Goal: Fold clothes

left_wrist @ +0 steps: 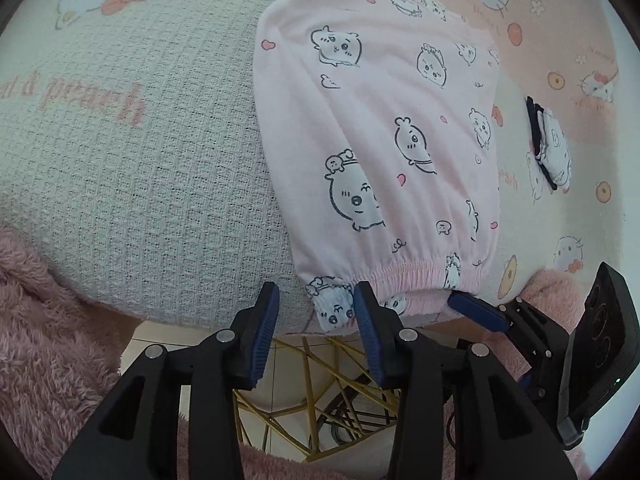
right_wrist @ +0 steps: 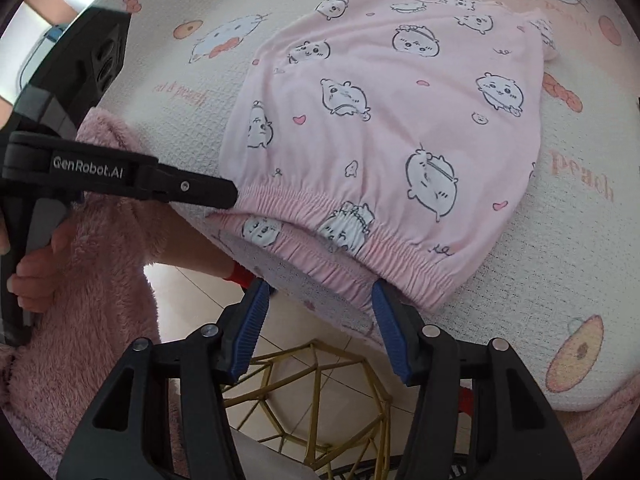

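One pink garment [left_wrist: 384,140] with an elastic, gathered waistband and a print of small white cartoon animals and little hearts lies folded flat on a tabletop [left_wrist: 140,160] covered by a textured cloth with cartoon cats and peaches. The waistband sits at the near edge of the tabletop. The left gripper [left_wrist: 316,312] has its jaws released, one blue pad just beside the waistband's corner, nothing pressed between them. The right gripper [right_wrist: 320,316] is likewise unclenched, its right pad touching or just under the waistband edge (I cannot tell which). Readable writing: "GenRobot.AI" on the left gripper's black arm, and "peach" printed upside down on the cloth. A fluffy pink blanket [left_wrist: 48,320] lies by the edge.
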The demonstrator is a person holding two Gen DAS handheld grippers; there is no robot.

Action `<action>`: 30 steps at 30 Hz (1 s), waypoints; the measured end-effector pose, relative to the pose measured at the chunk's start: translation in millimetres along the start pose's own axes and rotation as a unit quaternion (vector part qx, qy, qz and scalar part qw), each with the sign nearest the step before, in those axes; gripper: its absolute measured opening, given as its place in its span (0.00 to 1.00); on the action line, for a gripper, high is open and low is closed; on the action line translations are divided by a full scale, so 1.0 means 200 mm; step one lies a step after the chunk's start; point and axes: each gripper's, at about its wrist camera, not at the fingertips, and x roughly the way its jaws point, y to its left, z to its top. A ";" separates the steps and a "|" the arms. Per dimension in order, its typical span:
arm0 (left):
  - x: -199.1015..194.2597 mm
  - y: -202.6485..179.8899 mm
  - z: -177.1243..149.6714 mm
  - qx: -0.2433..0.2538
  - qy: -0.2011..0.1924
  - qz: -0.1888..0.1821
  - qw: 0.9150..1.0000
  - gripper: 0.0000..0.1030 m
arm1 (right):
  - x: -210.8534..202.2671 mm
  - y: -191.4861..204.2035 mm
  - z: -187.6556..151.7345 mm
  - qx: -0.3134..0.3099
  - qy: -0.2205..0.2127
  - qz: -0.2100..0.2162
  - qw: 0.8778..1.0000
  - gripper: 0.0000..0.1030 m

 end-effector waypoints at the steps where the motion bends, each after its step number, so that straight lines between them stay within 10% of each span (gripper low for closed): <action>1: -0.01 0.00 -0.01 -0.001 -0.005 -0.010 1.000 0.40 | -0.01 -0.01 0.00 0.002 -0.006 -0.008 1.000 0.53; 9: -0.11 0.02 -0.01 0.010 -0.038 -0.073 0.997 0.22 | -0.07 0.03 -0.02 -0.019 -0.010 0.034 0.999 0.54; 20: -0.18 -0.07 0.08 0.015 -0.081 -0.146 0.986 0.18 | -0.06 -0.04 0.02 0.013 -0.045 -0.031 0.998 0.51; 26: -0.26 -0.24 0.19 0.053 -0.101 -0.161 0.980 0.17 | -0.11 0.02 0.03 -0.008 -0.057 0.056 0.997 0.52; 30: -0.36 -0.29 0.18 0.083 -0.135 -0.177 0.971 0.16 | -0.03 0.01 0.05 0.002 -0.044 -0.038 0.998 0.51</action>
